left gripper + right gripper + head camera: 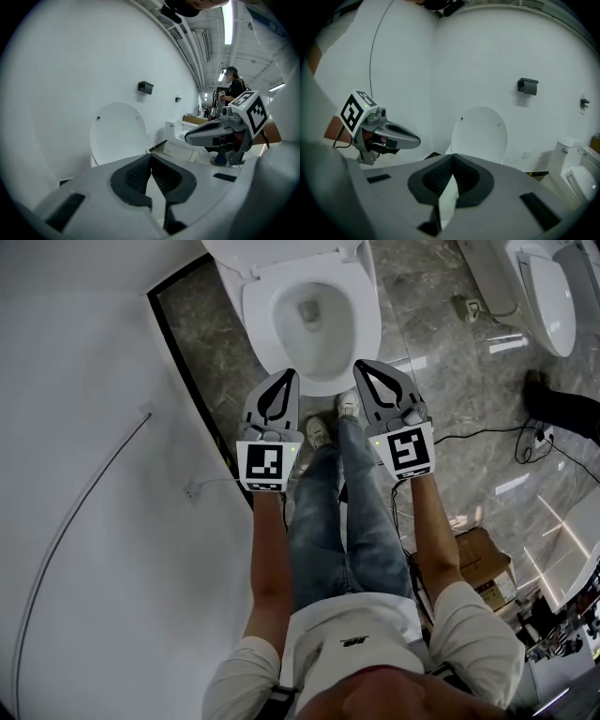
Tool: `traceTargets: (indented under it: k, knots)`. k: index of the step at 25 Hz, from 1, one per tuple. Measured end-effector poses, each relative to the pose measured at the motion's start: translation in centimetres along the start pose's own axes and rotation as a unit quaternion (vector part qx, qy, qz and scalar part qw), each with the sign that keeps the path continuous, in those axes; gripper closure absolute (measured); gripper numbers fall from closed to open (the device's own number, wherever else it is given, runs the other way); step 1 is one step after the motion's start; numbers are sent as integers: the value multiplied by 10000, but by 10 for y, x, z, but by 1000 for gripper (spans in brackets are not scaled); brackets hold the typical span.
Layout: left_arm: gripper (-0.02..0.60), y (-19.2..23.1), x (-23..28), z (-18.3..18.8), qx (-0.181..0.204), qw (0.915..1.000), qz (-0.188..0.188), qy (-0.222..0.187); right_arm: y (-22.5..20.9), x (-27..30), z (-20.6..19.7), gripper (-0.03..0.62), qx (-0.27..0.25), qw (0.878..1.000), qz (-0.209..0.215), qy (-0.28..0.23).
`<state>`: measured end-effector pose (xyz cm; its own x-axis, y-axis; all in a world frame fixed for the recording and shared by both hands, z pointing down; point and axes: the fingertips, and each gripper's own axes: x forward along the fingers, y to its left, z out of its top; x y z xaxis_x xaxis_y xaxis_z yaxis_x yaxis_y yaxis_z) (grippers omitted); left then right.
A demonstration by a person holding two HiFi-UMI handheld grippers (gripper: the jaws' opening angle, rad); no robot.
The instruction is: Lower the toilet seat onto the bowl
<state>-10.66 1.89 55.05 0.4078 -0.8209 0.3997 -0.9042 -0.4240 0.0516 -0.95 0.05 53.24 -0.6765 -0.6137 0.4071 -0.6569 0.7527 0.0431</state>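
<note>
The white toilet stands at the top of the head view. Its seat ring (260,315) lies flat on the bowl (323,334), and the solid oval lid (119,133) (480,136) stands upright against the wall. My left gripper (284,377) and right gripper (360,367) hover side by side just in front of the bowl's near rim, above the person's shoes. Both point at the toilet without touching it. Their jaws are shut tip to tip with nothing between them, the left gripper (151,155) in its own view and the right gripper (452,156) in its own.
A white wall (84,427) with a thin grey cable (70,521) fills the left. A second toilet (548,292) stands at the far right, with wires and a cardboard box (483,563) on the marble floor. A black wall fixture (528,86) hangs above the lid. Another person (234,86) stands far back.
</note>
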Motion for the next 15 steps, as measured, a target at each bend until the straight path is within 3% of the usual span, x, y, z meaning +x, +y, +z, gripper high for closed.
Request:
traceTargets:
  k: [9,15]
  knots:
    - [554,-7,-13,13,181,9997,-3,-137,5,-5,9,566,-51,9999,-25,-130]
    - [554,-7,-17,24,37,9996,70,-254,6,-9,14,566,-61,9998,-43,-175]
